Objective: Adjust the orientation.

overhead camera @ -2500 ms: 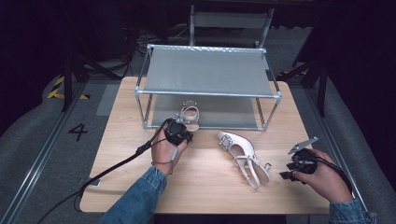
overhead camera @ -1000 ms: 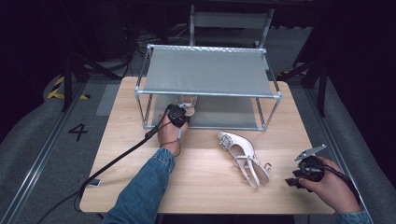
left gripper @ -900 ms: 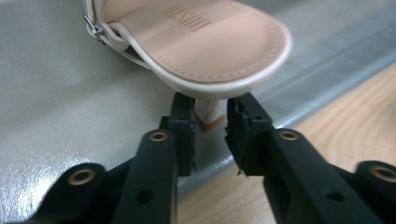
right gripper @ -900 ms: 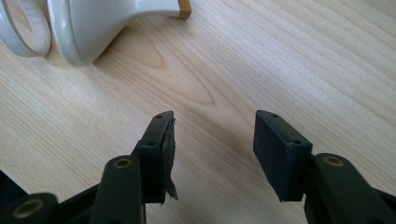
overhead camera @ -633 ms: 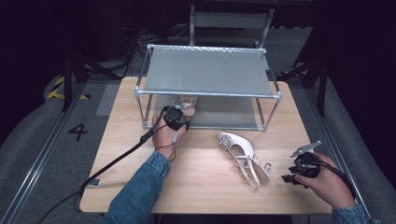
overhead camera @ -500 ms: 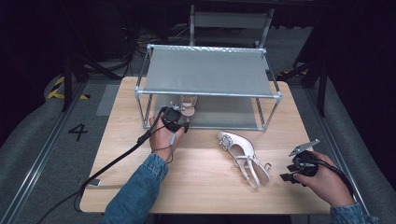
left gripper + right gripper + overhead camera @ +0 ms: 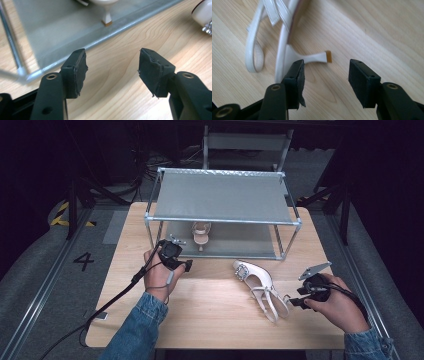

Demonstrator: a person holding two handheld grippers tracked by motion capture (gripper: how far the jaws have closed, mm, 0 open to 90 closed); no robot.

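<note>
- At far left, the left gripper (image 7: pixel 172 251) sits in the person's left hand (image 7: pixel 159 272), low over the wooden surface (image 7: pixel 215 320); jaws released, wide gap, nothing between the pads (image 7: pixel 78 71). Cable trails off toward the surface's near-left corner.
- Just ahead of those jaws: front edge of the rack (image 7: pixel 223 197), grey flat lower shelf (image 7: pixel 50 37) on thin metal tubing, second grey shelf on top. Judged: the gripper is near the shelf because a shoe was just put there.
- Beyond the left jaws, on the lower shelf: pale heeled shoe (image 7: pixel 201 232), upright, heel tip (image 7: pixel 107 21) resting on the grey sheet. Glossy cream, thin stiletto, tan tip.
- Between the two grippers, on the surface: second shoe (image 7: pixel 262 287), lying on its side, toe with sparkly buckle toward the rack, straps toward the right hand. Same cream patent look, thin looped straps (image 7: pixel 255 53).
- Right: right gripper (image 7: pixel 312 285) in the right hand (image 7: pixel 340 307), jaws released, empty. Slim heel (image 7: pixel 318 58) lies just ahead of them, nearer the left-hand jaw, not touching as far as I can tell. Judged: lined up to take the heel.
- Pads black, rubbery, frayed edges. Wood pale, grain visible.
</note>
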